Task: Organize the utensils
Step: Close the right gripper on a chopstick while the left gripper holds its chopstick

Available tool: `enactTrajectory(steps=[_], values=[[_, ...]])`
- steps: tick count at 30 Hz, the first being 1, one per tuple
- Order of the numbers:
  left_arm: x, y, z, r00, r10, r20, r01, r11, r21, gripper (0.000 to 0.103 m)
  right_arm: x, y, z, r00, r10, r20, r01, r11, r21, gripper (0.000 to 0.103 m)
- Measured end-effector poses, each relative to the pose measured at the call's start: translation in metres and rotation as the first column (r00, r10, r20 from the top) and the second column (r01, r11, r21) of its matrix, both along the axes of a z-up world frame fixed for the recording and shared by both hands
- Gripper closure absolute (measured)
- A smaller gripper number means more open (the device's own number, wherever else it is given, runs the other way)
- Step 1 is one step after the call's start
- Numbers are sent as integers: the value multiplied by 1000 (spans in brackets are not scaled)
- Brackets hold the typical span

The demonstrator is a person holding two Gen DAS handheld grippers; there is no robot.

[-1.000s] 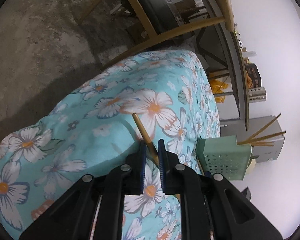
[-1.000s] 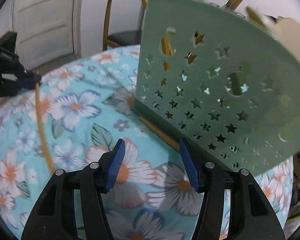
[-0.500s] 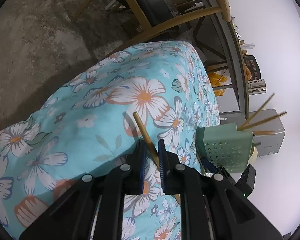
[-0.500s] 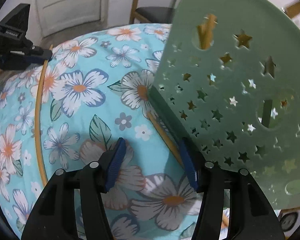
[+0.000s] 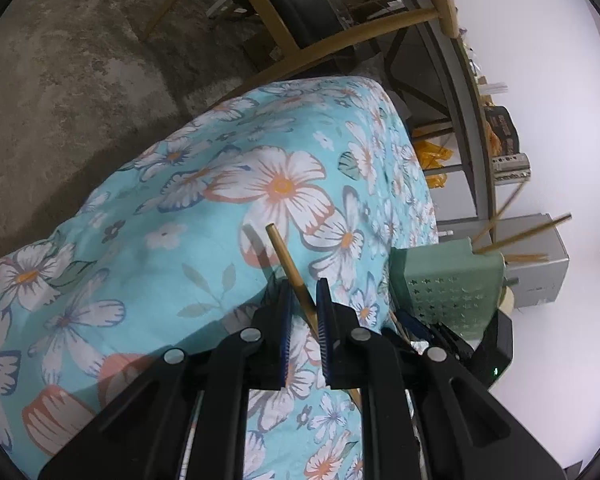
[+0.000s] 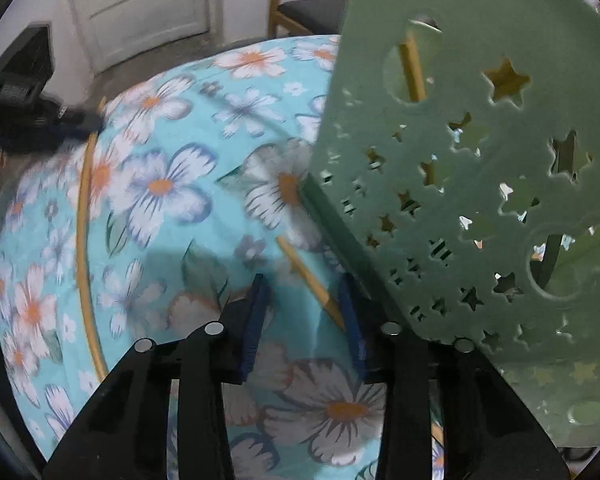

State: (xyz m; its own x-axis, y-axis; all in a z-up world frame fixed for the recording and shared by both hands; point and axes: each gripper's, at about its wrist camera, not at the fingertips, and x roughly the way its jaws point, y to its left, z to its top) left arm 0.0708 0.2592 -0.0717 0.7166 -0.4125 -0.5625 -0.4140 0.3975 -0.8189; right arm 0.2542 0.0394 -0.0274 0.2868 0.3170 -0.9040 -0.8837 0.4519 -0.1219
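My left gripper (image 5: 303,312) is shut on a wooden chopstick (image 5: 288,264) and holds it over the floral tablecloth (image 5: 172,240); the same chopstick (image 6: 82,240) shows as a long curve in the right wrist view, held by the left gripper (image 6: 80,122). A green star-perforated utensil holder (image 5: 448,288) with several chopsticks in it stands at the right. My right gripper (image 6: 304,312) is open, right beside the holder (image 6: 480,180), with a second chopstick (image 6: 310,276) lying on the cloth between its fingers.
A wooden chair (image 5: 300,32) stands beyond the table's far edge, over a concrete floor (image 5: 60,80). Metal shelving (image 5: 480,152) with packets is at the right. A white door (image 6: 140,8) is behind the table.
My right gripper has moved forward and down, so the lying chopstick now sits between its fingers and the holder looms closer. My left gripper keeps its hold on its chopstick and has shifted slightly.
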Motion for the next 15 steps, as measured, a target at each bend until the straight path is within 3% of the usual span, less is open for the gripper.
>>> enactTrajectory(steps=[4,6,7,11,13,15], values=[[3,-8,-4,1000,-26,6,26,999,-22,92,3,13,-2,999,-33,14,33,999,13,73],[4,-10,-3,1000,-31,3,31,999,-12,92,-2,18,-4,991,-130,42,129,991,32,77],[5,-11,-3,999,-35,1,35,999,-12,92,-11,22,-3,984,-166,64,164,986,30,81],[5,-10,-5,999,-38,-1,38,999,-33,92,-51,45,-6,966,-132,224,149,987,-64,98],[4,-9,-5,999,-39,1,39,998,-40,92,-59,46,-5,958,-150,243,173,982,-73,99],[2,-8,-5,999,-38,1,38,998,-47,92,-72,44,1,935,-156,319,187,980,-66,100]])
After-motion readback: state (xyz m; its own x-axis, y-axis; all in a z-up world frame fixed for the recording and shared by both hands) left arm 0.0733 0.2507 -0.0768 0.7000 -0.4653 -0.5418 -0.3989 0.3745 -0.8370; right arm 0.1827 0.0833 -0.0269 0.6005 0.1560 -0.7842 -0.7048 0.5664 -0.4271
